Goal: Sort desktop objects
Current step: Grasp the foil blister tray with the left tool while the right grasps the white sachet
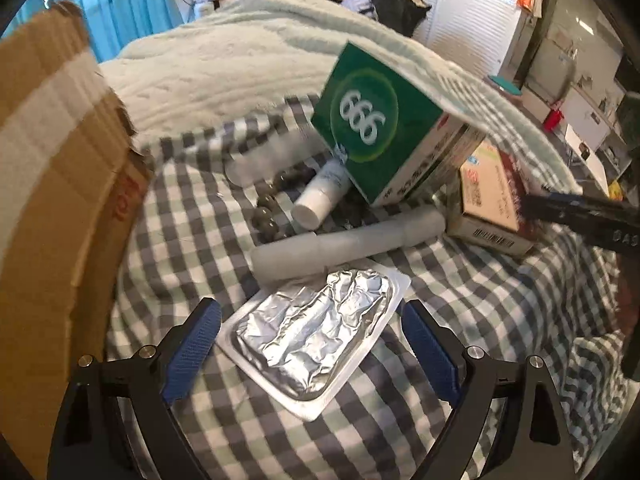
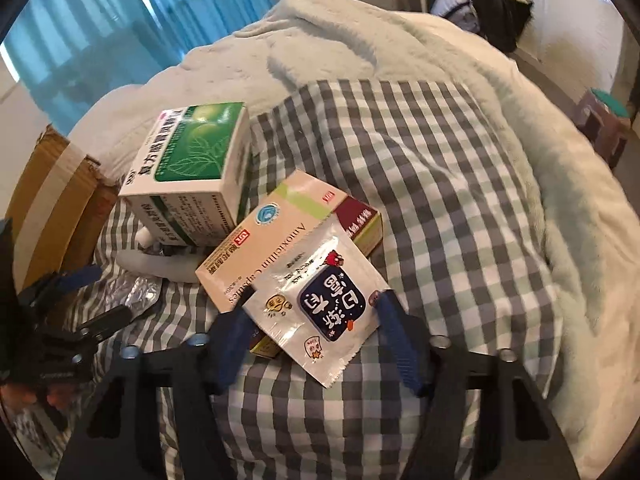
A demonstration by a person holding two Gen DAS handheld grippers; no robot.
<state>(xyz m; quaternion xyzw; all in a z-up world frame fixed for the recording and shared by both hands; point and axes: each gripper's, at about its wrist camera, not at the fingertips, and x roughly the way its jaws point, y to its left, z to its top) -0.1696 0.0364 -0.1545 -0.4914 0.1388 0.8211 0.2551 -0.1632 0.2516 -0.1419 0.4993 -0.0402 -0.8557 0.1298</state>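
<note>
My left gripper [image 1: 310, 312] is open and straddles a silver foil blister pack [image 1: 316, 332] lying on the checked cloth [image 1: 460, 300]; its blue pads stand clear of the pack's edges. My right gripper [image 2: 310, 308] is open around a white sachet [image 2: 316, 304] with a dark blue label. The sachet lies flat on a pink Amoxicillin box [image 2: 276, 236], and its corners just reach the pads. Beyond sit a green and white medicine box [image 1: 380, 128], a white tube [image 1: 348, 240] and a small white bottle [image 1: 320, 196].
A cardboard box [image 1: 52, 184] rises at the left, close to my left gripper. A pale fleece blanket [image 2: 360, 36] is bunched behind and to the right of the cloth. Dark beads [image 1: 266, 216] lie by the bottle. In the left wrist view the right gripper [image 1: 580, 216] reaches in from the right.
</note>
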